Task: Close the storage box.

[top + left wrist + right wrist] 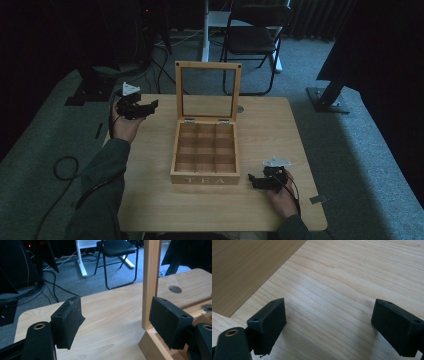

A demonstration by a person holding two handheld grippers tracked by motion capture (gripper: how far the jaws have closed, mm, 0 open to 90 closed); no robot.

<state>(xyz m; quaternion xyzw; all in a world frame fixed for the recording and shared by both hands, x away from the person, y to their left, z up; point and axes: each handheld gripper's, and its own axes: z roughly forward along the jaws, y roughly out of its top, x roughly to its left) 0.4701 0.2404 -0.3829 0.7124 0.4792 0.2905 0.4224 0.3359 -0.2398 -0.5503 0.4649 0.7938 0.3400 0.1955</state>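
A wooden tea box [205, 178] marked TEA stands open at the table's middle. Its glass-paned lid [208, 92] is upright, and its several compartments look empty. My left gripper [150, 109] hovers open at the table's far left corner and points toward the lid. In the left gripper view, the left gripper [116, 322] holds nothing, and the lid's frame post [150, 277] rises just beyond its right jaw. My right gripper [253, 181] rests open by the box's front right corner. In the right gripper view, the right gripper [329, 322] has bare table between its jaws, with the darker box wall [244, 270] ahead.
A black folding chair [255, 37] and a white post [205, 30] stand behind the table. Cables [65, 167] lie on the carpet at the left. The table has a round hole [240, 108] by the lid. A grey tape piece [318, 199] sits near its right front corner.
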